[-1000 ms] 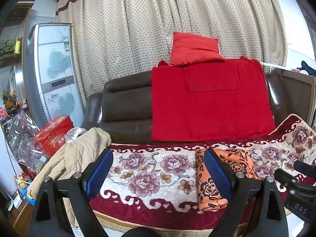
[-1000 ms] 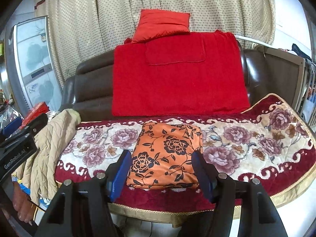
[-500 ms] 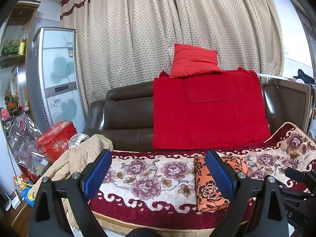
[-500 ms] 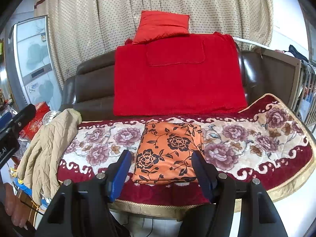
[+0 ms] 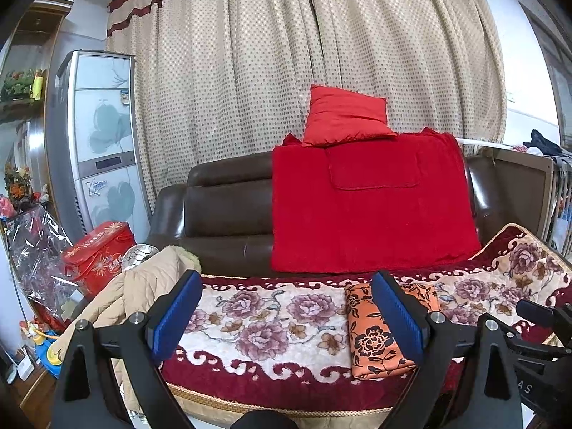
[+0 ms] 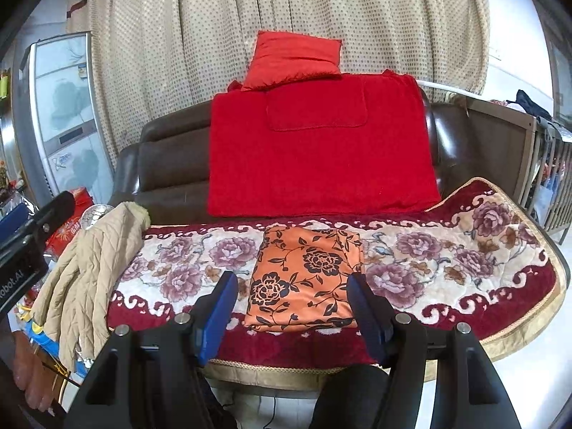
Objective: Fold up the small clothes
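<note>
Both tools held wide and empty before a folded orange cloth on a sofa.

The right tool (image 6: 291, 307) has its blue pads spread apart in the air with nothing between them; the left tool (image 5: 286, 312) is equally wide and empty. The folded orange floral cloth (image 6: 307, 279) lies flat on the flowered blanket (image 6: 447, 261) covering the sofa seat, beyond the right tool. A beige quilted jacket (image 6: 93, 271) drapes over the blanket's left end, and a red throw (image 6: 321, 150) hangs on the backrest.

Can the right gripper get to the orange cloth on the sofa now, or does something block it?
Probably yes. The right gripper is open and empty, and the orange cloth lies folded straight ahead on the floral cover, with nothing on it or before it.
</note>
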The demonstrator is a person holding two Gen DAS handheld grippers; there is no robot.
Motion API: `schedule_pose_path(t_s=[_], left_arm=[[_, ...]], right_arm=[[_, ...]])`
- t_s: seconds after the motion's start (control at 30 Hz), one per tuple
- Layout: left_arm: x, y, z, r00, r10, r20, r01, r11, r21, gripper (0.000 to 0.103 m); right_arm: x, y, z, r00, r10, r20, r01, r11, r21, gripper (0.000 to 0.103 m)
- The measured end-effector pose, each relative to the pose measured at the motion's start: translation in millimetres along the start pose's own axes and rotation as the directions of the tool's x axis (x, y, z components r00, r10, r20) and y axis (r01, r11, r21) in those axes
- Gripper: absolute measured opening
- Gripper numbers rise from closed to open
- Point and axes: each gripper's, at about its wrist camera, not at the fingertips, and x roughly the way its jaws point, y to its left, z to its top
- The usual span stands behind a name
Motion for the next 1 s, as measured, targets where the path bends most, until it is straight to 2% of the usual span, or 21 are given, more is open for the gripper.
schedule_pose_path(t_s=[0.67,1.0], left_arm=[[3.6,-4.6,0.0,0.999,-0.044,-0.003,0.044,0.999,0.017,0.096],[26.4,-5.8,-1.1,0.998,-0.057,-0.037,0.058,0.998,0.026,0.096]], right_arm=[[-0.4,0.0,2.8,0.999,-0.041,-0.009,0.042,0.999,0.017,0.068],[23.2,5.5,7.6,0.998,-0.048,-0.048,0.048,0.999,0.002,0.068]])
